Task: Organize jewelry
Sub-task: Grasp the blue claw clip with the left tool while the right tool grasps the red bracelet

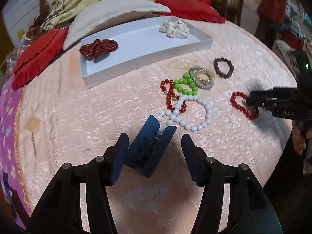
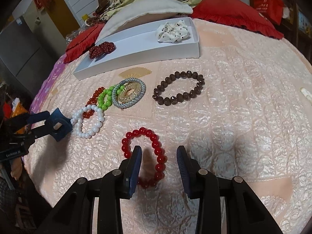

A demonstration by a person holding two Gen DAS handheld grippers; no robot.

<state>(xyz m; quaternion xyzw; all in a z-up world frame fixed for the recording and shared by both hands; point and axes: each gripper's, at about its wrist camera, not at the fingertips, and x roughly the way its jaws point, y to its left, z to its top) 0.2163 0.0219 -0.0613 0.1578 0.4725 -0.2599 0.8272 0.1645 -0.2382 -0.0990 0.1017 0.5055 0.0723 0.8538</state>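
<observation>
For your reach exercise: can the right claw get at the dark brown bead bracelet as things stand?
Probably yes. The right claw stands open over the red bracelet; bare quilt lies between it and the dark brown bracelet.

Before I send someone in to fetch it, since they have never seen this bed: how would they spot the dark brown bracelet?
Find the white tray on the pink quilt. In front of its right end lies the dark brown bracelet, alone and flat. Unlike the tangled red, green and white strands to its left, it touches nothing, and its beads are dull and faceted.
</observation>
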